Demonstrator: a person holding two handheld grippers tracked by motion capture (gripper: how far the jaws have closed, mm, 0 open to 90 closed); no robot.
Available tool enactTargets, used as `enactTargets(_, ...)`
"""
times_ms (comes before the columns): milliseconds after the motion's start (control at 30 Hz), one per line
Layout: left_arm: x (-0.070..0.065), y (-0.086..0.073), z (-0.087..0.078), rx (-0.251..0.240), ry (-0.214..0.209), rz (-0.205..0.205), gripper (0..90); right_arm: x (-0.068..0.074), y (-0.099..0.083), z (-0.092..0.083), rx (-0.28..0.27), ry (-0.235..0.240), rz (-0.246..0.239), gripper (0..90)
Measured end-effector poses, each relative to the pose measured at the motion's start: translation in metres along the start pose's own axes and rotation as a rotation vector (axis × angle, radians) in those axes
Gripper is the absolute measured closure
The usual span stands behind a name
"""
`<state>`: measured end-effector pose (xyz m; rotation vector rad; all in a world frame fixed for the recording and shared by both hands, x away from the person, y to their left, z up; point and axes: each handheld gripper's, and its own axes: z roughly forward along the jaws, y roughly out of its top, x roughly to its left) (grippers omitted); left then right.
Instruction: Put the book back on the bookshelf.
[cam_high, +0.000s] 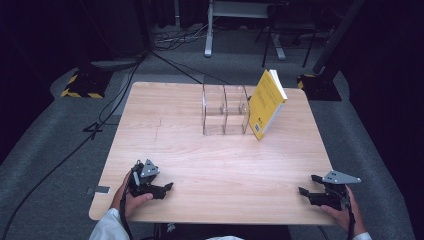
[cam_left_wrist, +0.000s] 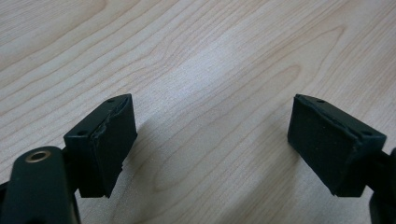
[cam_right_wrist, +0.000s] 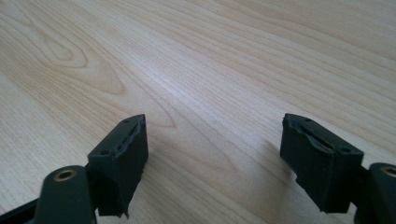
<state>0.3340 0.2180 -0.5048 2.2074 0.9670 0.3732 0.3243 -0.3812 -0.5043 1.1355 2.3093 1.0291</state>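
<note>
A yellow book (cam_high: 266, 104) leans tilted against the right end of a clear plastic divider rack (cam_high: 225, 109) at the back middle of the wooden table (cam_high: 200, 165). My left gripper (cam_high: 168, 187) rests near the front left corner, held by a hand, jaws open over bare wood. My right gripper (cam_high: 307, 184) rests near the front right corner, also open with nothing between its jaws. In the left gripper view the left gripper (cam_left_wrist: 212, 140) has its pads wide apart above the wood. The right gripper (cam_right_wrist: 215, 154) looks the same in the right gripper view.
Bare wood lies between both grippers and the rack. Around the table is grey carpet with cables (cam_high: 115, 100), a yellow-black striped base (cam_high: 82, 85) at back left and stand legs (cam_high: 210, 30) behind.
</note>
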Motion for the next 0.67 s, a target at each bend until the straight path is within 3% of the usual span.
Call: enactTargets(667,-0.0002,0.0003,0.0001,0.004,0.001,-0.009,15.9,0.0012,-0.0001,-0.0004,-0.004,-0.011,-0.009,23.6)
